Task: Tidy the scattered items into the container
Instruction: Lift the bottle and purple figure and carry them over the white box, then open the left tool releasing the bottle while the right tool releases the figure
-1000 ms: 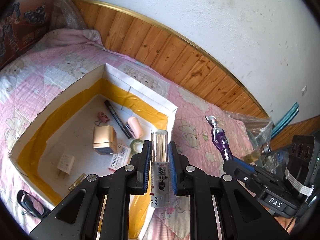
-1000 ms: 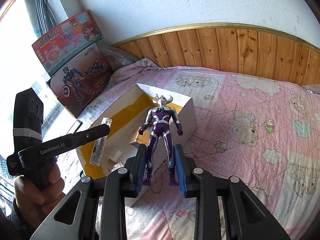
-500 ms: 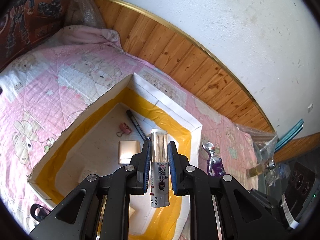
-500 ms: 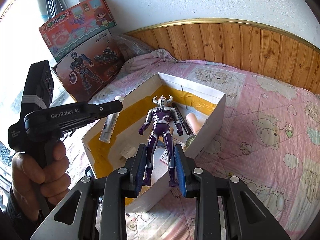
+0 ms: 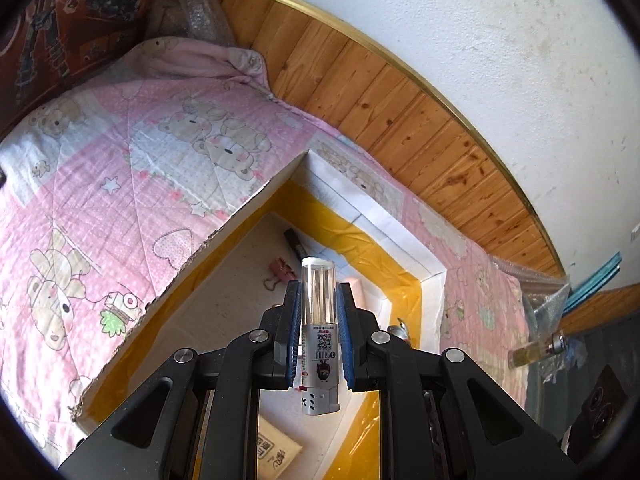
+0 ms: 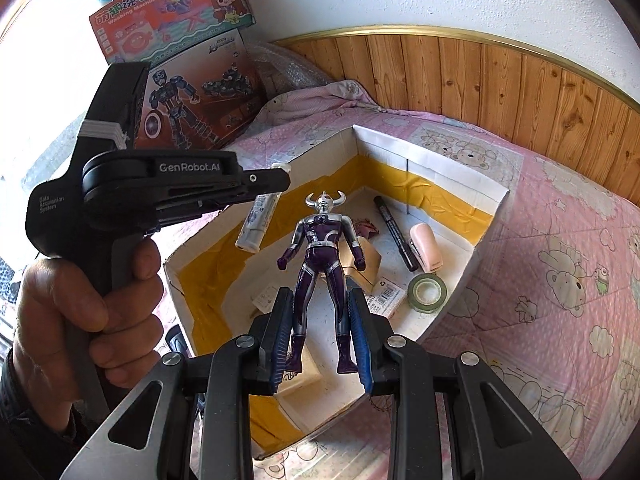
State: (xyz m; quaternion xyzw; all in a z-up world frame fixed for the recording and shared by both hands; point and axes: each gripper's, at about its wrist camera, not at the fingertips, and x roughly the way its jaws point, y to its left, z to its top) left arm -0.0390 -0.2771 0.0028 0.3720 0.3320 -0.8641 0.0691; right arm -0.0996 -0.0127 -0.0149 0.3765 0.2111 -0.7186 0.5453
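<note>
My left gripper [image 5: 319,320] is shut on a white tube with a clear cap [image 5: 319,304], held over the inside of the white cardboard box lined with yellow tape [image 5: 400,240]. My right gripper [image 6: 320,332] is shut on the legs of a purple and silver action figure [image 6: 322,248], which hangs upright above the box [image 6: 440,160]. In the right wrist view a hand [image 6: 80,300] holds the left gripper [image 6: 276,182] with the tube [image 6: 258,224] over the box's left side. Inside lie a black marker [image 6: 394,232], a pink stapler [image 6: 426,248], a green tape roll [image 6: 427,291] and a gold box [image 6: 366,264].
The box sits on a pink bear-print quilt [image 6: 560,280] against a wooden headboard [image 6: 480,76]. Two toy boxes [image 6: 192,92] stand at the back left beside a bubble-wrap bag [image 6: 288,68]. A pink binder clip [image 5: 280,270] lies in the box. A small bottle [image 5: 536,350] lies off the bed's right edge.
Both grippers have moved forward and down over the box, still gripping the tube and the figure. The box now fills more of each view.
</note>
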